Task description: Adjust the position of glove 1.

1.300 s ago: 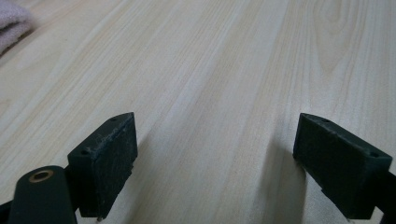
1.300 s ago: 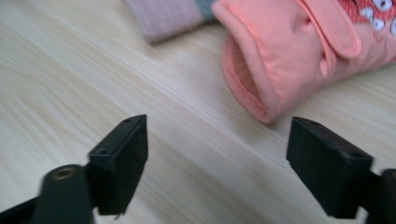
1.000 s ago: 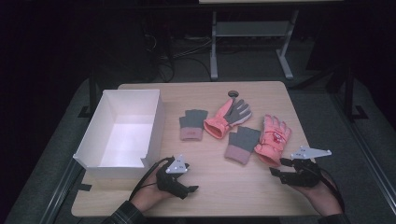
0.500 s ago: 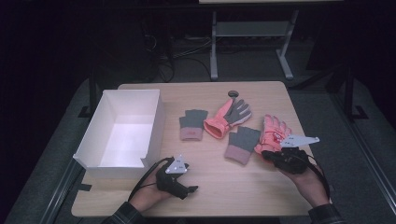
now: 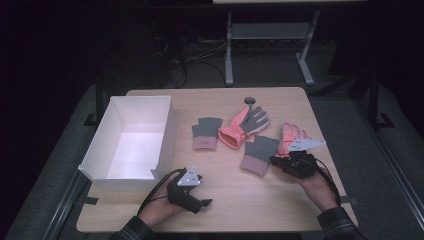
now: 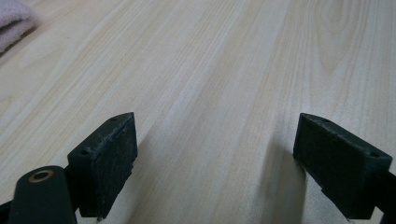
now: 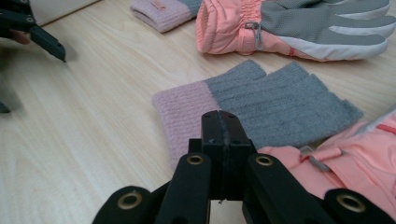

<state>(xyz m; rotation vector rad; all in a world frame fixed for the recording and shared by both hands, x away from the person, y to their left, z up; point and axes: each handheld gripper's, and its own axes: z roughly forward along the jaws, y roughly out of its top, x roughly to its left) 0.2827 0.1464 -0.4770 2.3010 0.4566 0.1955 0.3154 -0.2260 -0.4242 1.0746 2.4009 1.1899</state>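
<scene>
Two grey knit gloves with pink cuffs lie on the wooden table, one (image 5: pixel 205 134) near the middle and one (image 5: pixel 259 155) to the right of it. A salmon ski glove (image 5: pixel 245 125) lies between them, and another (image 5: pixel 290 137) at the right. My right gripper (image 5: pixel 274 161) hovers at the right knit glove (image 7: pixel 261 100), next to the right salmon glove (image 7: pixel 359 163). Its jaws (image 7: pixel 223 123) are shut with nothing seen between them. My left gripper (image 5: pixel 202 204) rests near the front edge, open over bare wood (image 6: pixel 215 154).
A white open box (image 5: pixel 165 135) stands at the left of the table. A small dark round disc (image 5: pixel 249 99) sits near the far edge. A metal stand's legs (image 5: pixel 230 60) rise behind the table. The left gripper (image 7: pixel 32 30) appears far off in the right gripper view.
My right gripper has moved left and away from the front edge, up to the right knit glove and the salmon glove. The left gripper has stayed in place.
</scene>
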